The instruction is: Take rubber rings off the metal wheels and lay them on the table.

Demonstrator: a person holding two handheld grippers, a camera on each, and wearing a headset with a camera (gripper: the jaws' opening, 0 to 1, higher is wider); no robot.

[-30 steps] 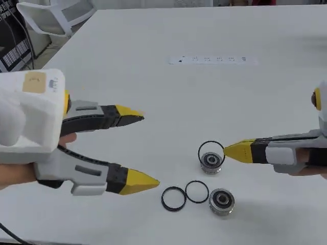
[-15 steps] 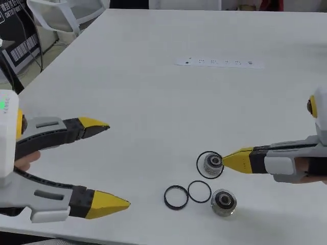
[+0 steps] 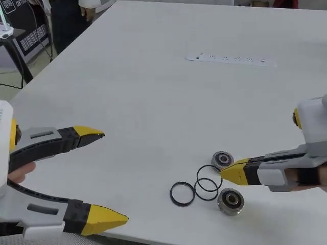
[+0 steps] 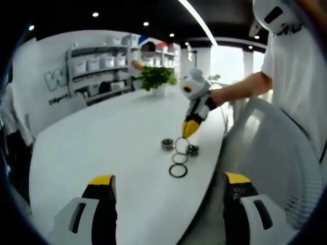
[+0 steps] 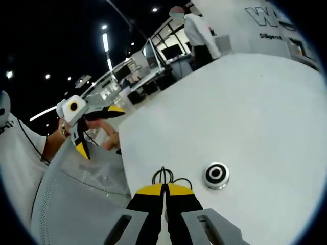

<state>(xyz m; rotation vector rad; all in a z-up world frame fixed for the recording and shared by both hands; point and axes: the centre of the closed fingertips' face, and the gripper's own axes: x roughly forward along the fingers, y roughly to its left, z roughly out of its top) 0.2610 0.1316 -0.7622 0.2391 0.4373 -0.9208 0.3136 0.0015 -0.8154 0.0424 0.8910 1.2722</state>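
Rubber rings (image 3: 171, 194): three thin black loops near the front edge of the bench (image 3: 153, 102); two of them lie flat.
Held ring (image 3: 209, 166): pinched at its rim and overlapping the middle loop; I cannot tell if it touches the bench.
Metal wheels (image 3: 223, 159): two, both seem bare, one on each side of the right tip.
Right tongs (image 3: 225, 173): clenched on the held ring.
Left tongs (image 3: 115, 177): released, jaws wide apart, grasping nothing, well apart from the rings.
Handling: by my judgement the rings are very light, soft and stretchy, and may cling to a jaw; the wheels are heavy, stiff and can roll.
Where to hold: one spot on the thin band, with a gentle pinch.
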